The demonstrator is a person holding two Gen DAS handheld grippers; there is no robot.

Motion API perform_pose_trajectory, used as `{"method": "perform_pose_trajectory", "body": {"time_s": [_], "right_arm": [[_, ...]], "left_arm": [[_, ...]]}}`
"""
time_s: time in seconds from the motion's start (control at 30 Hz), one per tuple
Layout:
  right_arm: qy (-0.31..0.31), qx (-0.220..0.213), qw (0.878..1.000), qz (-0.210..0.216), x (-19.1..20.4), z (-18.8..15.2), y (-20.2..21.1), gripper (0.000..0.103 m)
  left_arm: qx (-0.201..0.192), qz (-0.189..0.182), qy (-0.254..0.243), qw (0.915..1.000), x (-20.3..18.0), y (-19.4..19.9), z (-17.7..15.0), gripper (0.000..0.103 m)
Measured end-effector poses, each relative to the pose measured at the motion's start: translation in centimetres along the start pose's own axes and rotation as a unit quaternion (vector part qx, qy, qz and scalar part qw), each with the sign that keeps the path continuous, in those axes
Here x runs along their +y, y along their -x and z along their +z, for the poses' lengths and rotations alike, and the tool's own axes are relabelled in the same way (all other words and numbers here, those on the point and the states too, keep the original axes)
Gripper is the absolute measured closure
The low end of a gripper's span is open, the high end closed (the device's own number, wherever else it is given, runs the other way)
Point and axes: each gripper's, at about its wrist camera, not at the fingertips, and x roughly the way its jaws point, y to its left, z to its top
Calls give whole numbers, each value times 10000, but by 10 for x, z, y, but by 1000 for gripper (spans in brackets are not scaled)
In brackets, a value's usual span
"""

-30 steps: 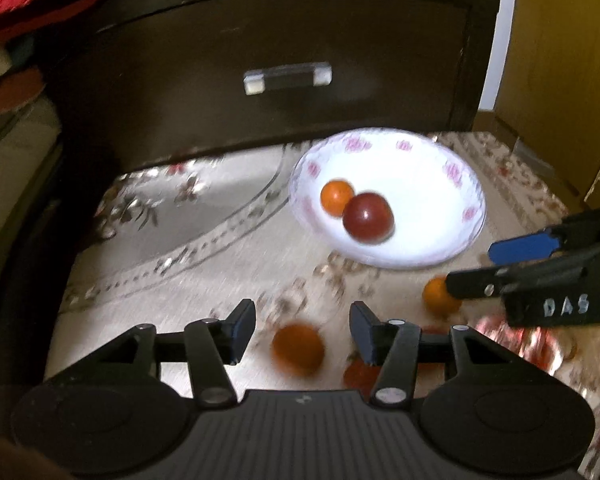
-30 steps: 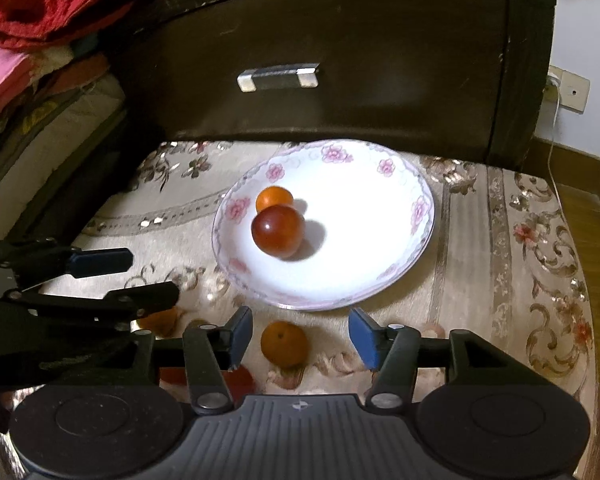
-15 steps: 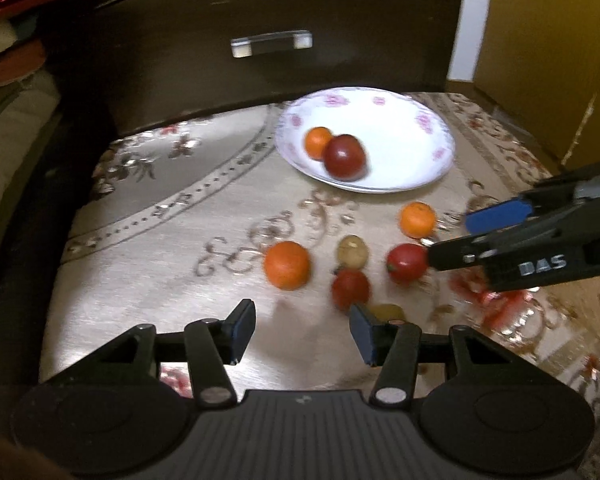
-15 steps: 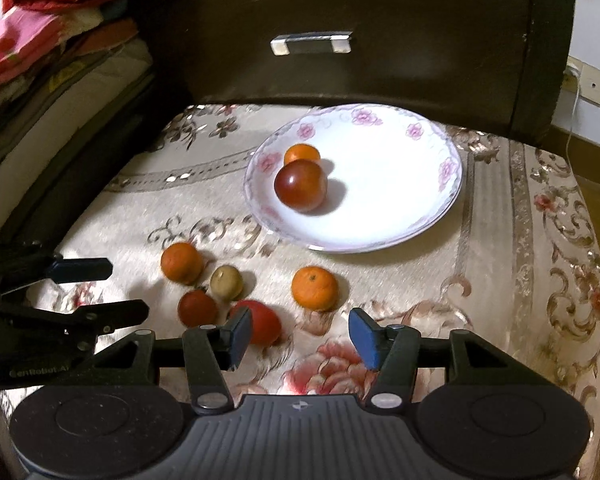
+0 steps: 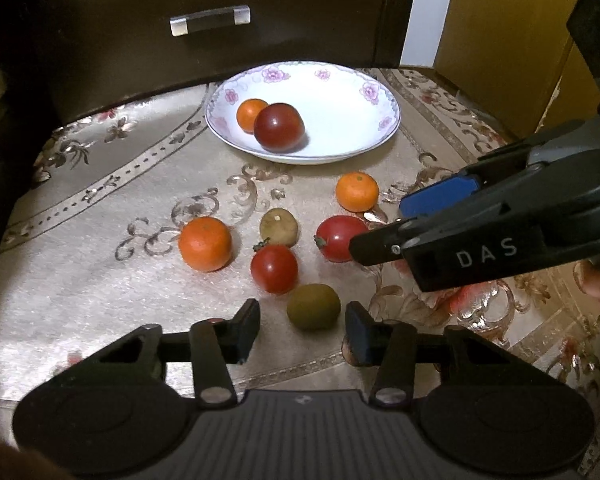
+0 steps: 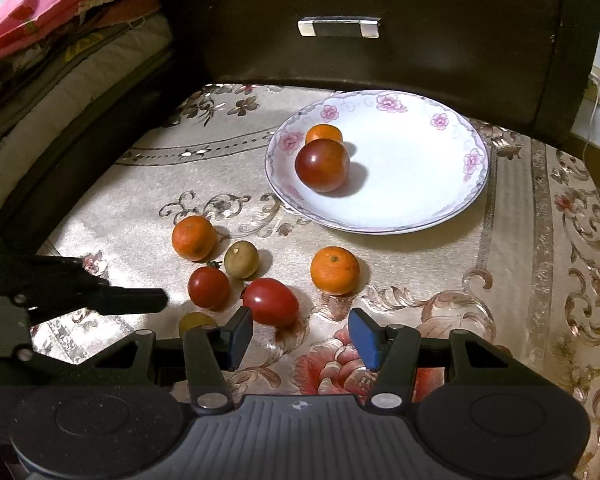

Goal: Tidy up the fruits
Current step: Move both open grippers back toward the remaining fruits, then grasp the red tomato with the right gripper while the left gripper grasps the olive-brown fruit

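A white floral plate [image 5: 352,80] [image 6: 452,208] holds a small orange [image 5: 250,114] and a dark red tomato [image 5: 279,127] [image 6: 322,165]. Loose on the cloth lie two oranges [image 5: 205,243] [image 5: 357,191], two red tomatoes [image 5: 274,268] [image 5: 338,238] and two greenish-brown fruits [image 5: 279,233] [image 5: 313,306]. My left gripper [image 5: 302,328] is open and empty just behind the nearer green fruit. My right gripper [image 6: 300,334] is open and empty just behind the oval red tomato [image 6: 271,302], with an orange [image 6: 334,270] ahead of it.
The fruits lie on a beige patterned cloth [image 5: 100,272] over a seat. A dark wooden drawer front with a metal handle [image 5: 210,20] stands right behind the plate. Folded bedding [image 6: 60,52] is stacked to the left. A yellow wooden panel [image 5: 500,20] stands at the right.
Both grippers have pulled back and up from the plate, so the loose fruits came into view. Both stay open and empty. No fruit has moved.
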Motion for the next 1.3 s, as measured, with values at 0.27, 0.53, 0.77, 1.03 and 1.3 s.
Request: {"method": "perform_pose_trajectory", "body": {"time_s": [0.27, 0.53, 0.77, 1.03, 1.3], "right_arm": [[85, 137, 9998, 71, 2, -1, -5, 52], [198, 184, 9995, 169, 7, 0, -9, 57], [301, 193, 9991, 223, 15, 5, -21, 58], [499, 72, 9987, 66, 22, 9, -27, 66], [732, 155, 9971, -135, 27, 5, -23, 74]], "left_arm": [[-40, 23, -7, 10000, 0, -3, -1, 67], [83, 100, -78, 9999, 6, 2, -4, 68], [136, 103, 4, 9999, 13, 4, -6, 68], [119, 107, -27, 9999, 12, 2, -7, 67], [136, 156, -96, 9997, 10, 3, -5, 67]]}}
